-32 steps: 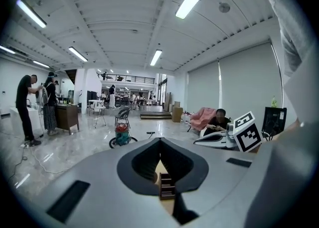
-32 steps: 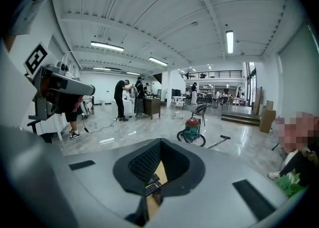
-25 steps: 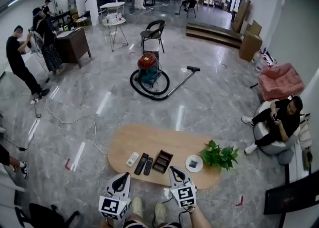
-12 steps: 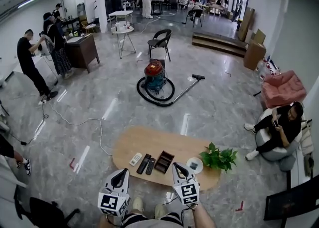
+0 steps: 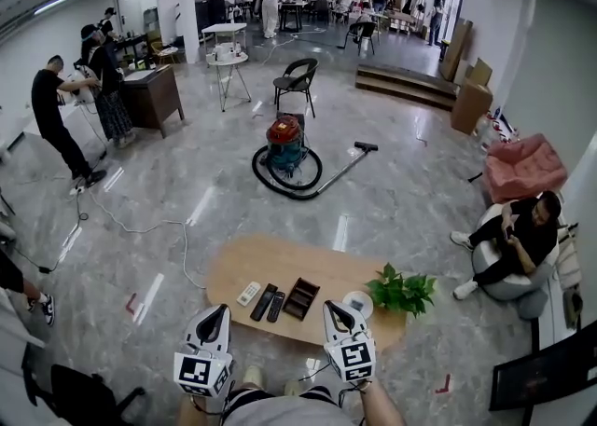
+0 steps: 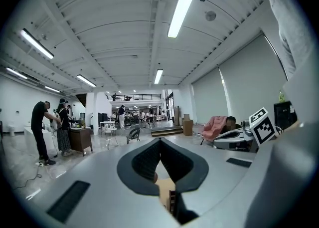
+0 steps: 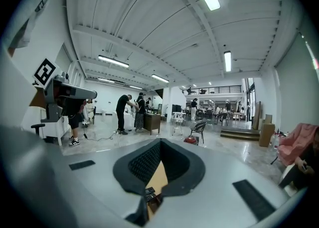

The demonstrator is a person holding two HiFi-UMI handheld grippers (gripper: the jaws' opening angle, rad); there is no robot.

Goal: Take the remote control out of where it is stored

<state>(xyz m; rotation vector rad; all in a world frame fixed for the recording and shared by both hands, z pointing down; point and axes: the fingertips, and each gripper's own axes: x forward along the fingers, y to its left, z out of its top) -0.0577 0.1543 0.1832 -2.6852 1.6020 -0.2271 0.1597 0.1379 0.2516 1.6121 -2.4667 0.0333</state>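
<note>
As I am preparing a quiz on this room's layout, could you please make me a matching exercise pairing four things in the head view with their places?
Things:
1. white remote
2. dark holder
3. green plant
4. red vacuum cleaner

Places:
A. on the floor beyond the table
B. at the table's right end
C. leftmost item on the table
D. between the black remotes and the round white dish

Pairs: 1-C; 2-D; 3-B; 4-A
</note>
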